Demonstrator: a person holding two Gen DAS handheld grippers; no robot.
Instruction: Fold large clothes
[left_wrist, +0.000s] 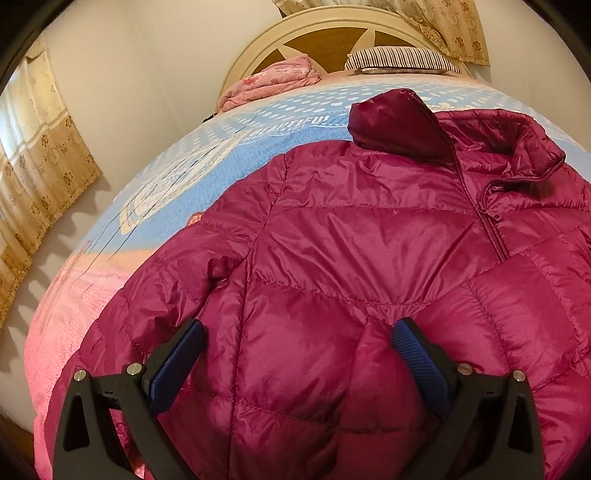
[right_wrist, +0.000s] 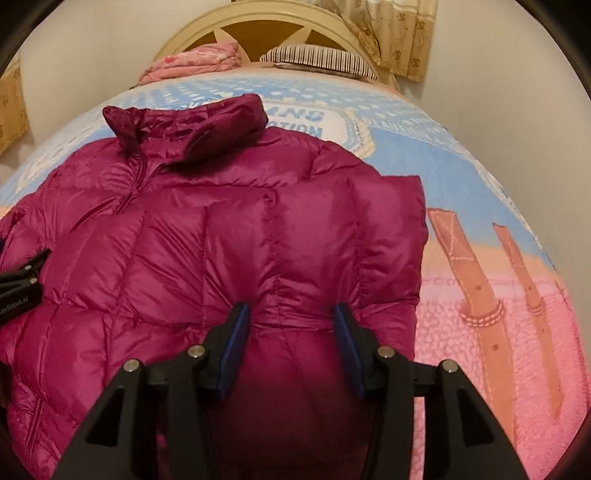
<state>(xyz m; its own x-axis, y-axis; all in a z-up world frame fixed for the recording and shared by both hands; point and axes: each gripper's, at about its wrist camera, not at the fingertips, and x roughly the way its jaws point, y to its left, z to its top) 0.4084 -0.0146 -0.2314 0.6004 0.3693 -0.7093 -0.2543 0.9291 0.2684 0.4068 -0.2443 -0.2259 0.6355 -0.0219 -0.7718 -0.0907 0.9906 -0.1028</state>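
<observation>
Nearest, my right gripper (right_wrist: 291, 347) stands half open astride a raised fold of the jacket (right_wrist: 207, 236); whether its pads (right_wrist: 236, 343) press the cloth I cannot tell. My left gripper (left_wrist: 295, 354) gapes wide over the hem, grasping nothing. I judge both sit at the lower edge to take the hem for a fold toward the collar (left_wrist: 443, 125). Jacket: magenta, quilted, glossy, zipped, lying front up on the blanket (right_wrist: 498, 295), one side apparently already turned in, leaving a straight edge. Beyond, a pink bundle (left_wrist: 273, 81) and striped pillow (left_wrist: 399, 59) rest against the headboard (left_wrist: 321, 26).
</observation>
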